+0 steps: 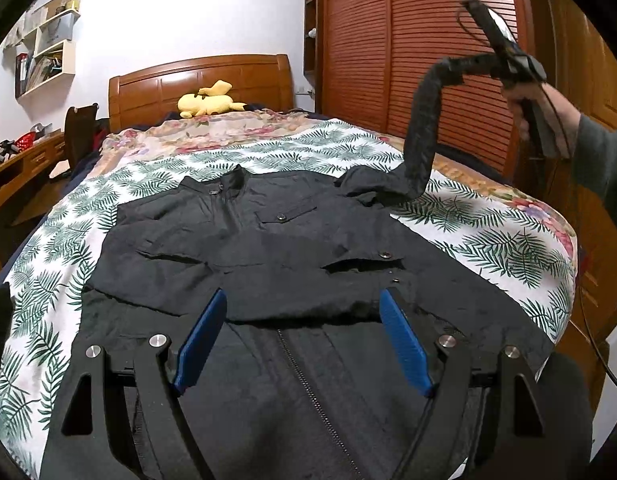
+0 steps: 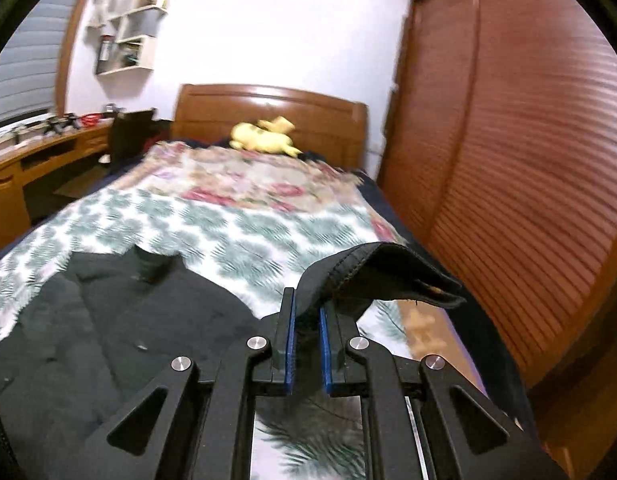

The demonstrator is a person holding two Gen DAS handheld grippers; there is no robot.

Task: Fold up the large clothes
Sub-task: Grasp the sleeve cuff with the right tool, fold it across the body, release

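Observation:
A black zip jacket [image 1: 268, 248] lies spread front-up on the bed, its hem part folded up over the chest. My left gripper [image 1: 302, 300] is open just above the folded edge, blue pads apart, holding nothing. My right gripper [image 2: 307, 312] is shut on the cuff of the jacket's right sleeve [image 2: 372, 268] and holds it lifted above the bed's right side. In the left wrist view the sleeve [image 1: 422, 128] hangs in an arc from the right gripper [image 1: 464, 66] down to the shoulder. The jacket body [image 2: 108, 320] shows at the lower left of the right wrist view.
The bed has a leaf-print sheet [image 1: 488, 240] and a floral blanket [image 1: 212, 132] behind it. A yellow plush toy [image 1: 208, 102] lies by the wooden headboard [image 1: 200, 80]. A slatted wooden wardrobe [image 1: 408, 60] stands close on the right. A desk [image 1: 16, 172] is at left.

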